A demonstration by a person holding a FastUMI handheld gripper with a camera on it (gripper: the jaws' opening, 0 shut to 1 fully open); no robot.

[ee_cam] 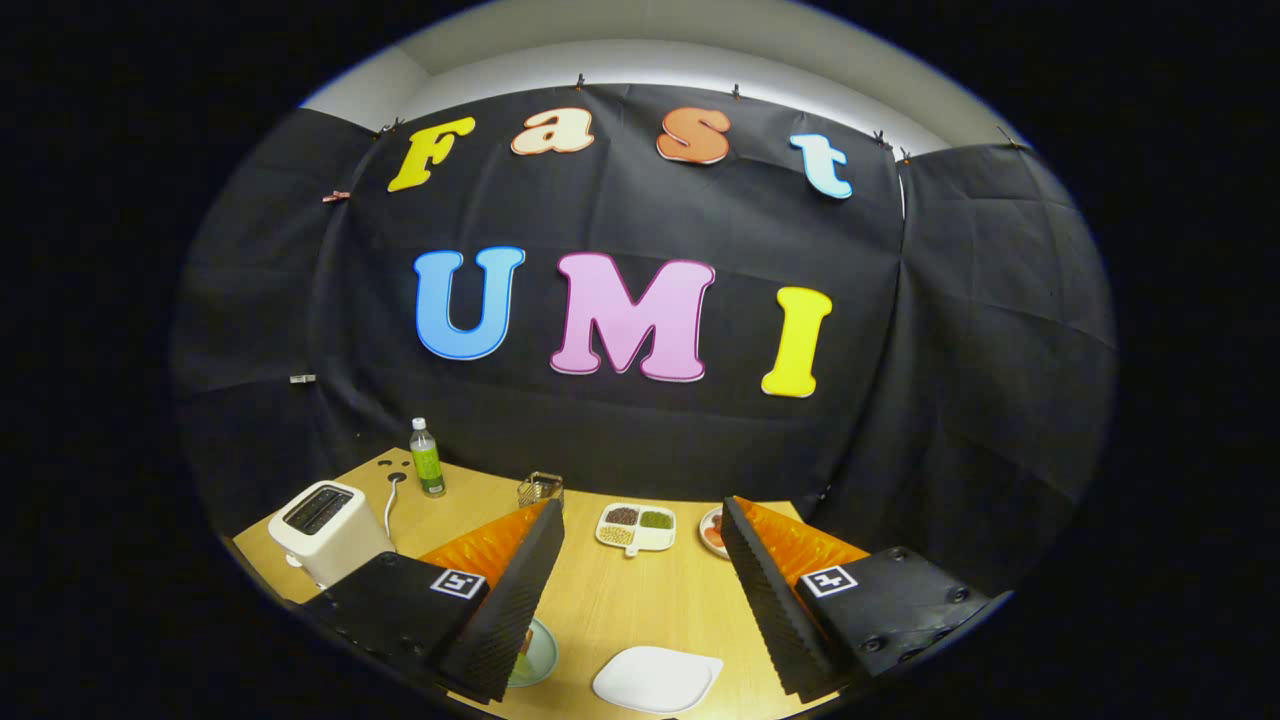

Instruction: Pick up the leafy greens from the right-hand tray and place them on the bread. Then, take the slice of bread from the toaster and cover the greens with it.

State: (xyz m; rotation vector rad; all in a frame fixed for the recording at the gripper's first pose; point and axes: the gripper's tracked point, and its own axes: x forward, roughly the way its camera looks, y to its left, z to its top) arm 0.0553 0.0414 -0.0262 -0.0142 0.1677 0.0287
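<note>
While gripper (640, 515) hovers above wooden table (620, 600), fingers spread wide, holding nothing. One white toaster (325, 530) beyond left finger. One green bottle (427, 458), label unreadable. One wire basket (540, 489). One divided tray (636, 527) between fingers, three fillings. One white square plate (655, 678). One pale green dish (540, 655) by left finger. Greens, bread: cannot tell.

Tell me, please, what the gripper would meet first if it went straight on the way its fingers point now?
The open gripper points high over the table. Probably the booth's black cloth wall comes first; the divided dish lies below that line, though depth is unclear.
</note>
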